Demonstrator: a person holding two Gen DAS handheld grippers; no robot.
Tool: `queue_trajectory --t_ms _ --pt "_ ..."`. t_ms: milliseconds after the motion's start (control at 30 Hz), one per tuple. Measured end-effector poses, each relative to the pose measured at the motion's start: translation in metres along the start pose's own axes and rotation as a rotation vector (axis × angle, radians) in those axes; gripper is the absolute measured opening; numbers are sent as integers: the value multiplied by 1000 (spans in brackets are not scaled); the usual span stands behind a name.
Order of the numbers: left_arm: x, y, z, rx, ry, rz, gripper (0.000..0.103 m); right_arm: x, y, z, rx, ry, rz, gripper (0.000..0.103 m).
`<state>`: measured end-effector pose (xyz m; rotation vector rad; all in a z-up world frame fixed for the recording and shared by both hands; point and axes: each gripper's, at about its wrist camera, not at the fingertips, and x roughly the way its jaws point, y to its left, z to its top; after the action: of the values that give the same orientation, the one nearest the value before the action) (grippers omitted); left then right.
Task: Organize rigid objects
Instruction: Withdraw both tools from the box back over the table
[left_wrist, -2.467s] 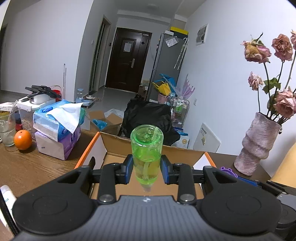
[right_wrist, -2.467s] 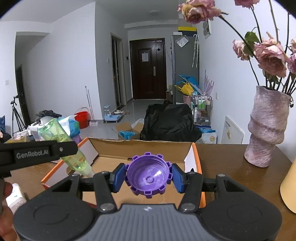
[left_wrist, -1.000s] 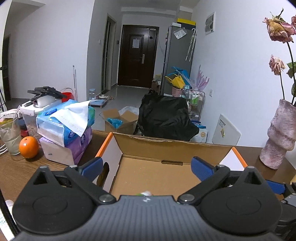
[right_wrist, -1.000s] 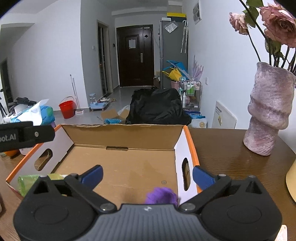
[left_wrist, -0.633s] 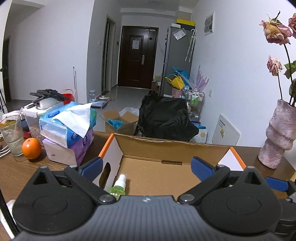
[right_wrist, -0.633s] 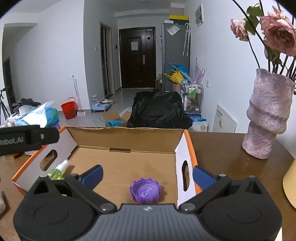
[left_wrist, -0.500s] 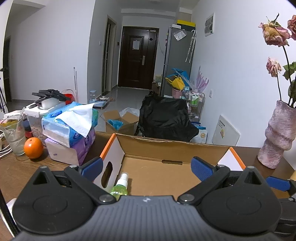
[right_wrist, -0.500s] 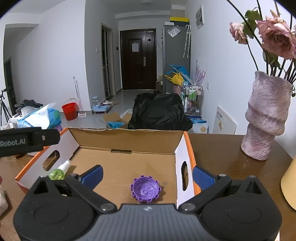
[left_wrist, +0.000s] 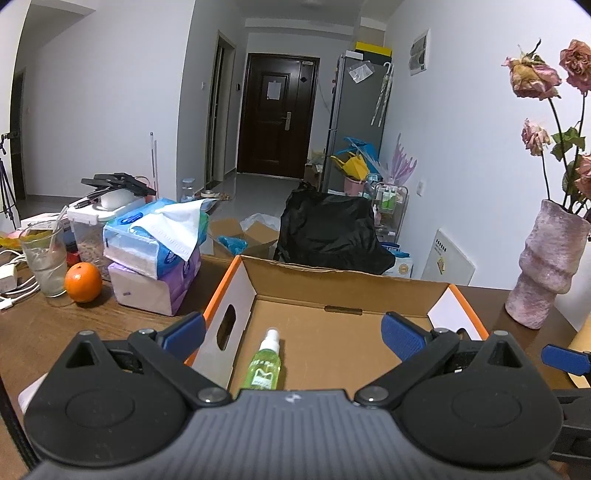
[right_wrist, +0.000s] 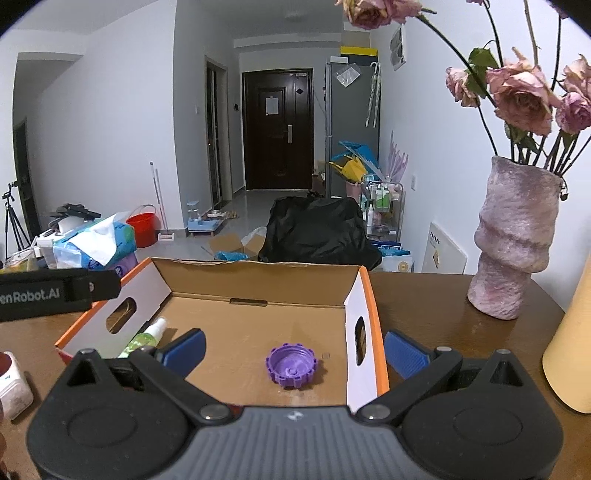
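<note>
Both my grippers are spread wide and hold nothing. My left gripper (left_wrist: 291, 330) hangs over the near edge of the cardboard box (left_wrist: 343, 282), and my right gripper (right_wrist: 293, 349) hangs over the same near edge, more toward the box's right wall.

The green spray bottle (left_wrist: 264, 365) lies on its side on the box floor, close to the left wall with the handle slot, its white nozzle pointing toward the far wall. The purple cap (right_wrist: 292, 365) sits open side up on the box floor, nearer the right wall and the near edge. The two are well apart inside the box.

I judge this as the gap between two placements: these two things are in, and my fingers are clear of them. What comes next, I think, is to find whatever rigid item is left on the table (right_wrist: 424, 295) outside the box. A small white container (right_wrist: 13, 384) shows at the table's left edge in my right view; it may be a candidate, though I cannot tell what it is. Reaching it calls for drawing back from over the box, turning left, and closing on it squarely. The vase (right_wrist: 517, 240) at the table's right corner looks top-heavy with its flowers, so I should swing wide of it.
</note>
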<state>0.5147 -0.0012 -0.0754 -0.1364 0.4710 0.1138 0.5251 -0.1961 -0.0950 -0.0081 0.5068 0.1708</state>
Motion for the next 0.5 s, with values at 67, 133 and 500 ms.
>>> queue_trajectory --t_ms 67,133,500 --pt "-6 1 -2 -2 1 -3 103 -6 0 -3 2 -1 -4 103" --pt "-11 2 -5 -3 3 -1 103 -14 -1 -5 5 -3 -4 103" --pt "-41 7 -19 1 11 12 103 -50 -1 -20 12 -13 -2 103"
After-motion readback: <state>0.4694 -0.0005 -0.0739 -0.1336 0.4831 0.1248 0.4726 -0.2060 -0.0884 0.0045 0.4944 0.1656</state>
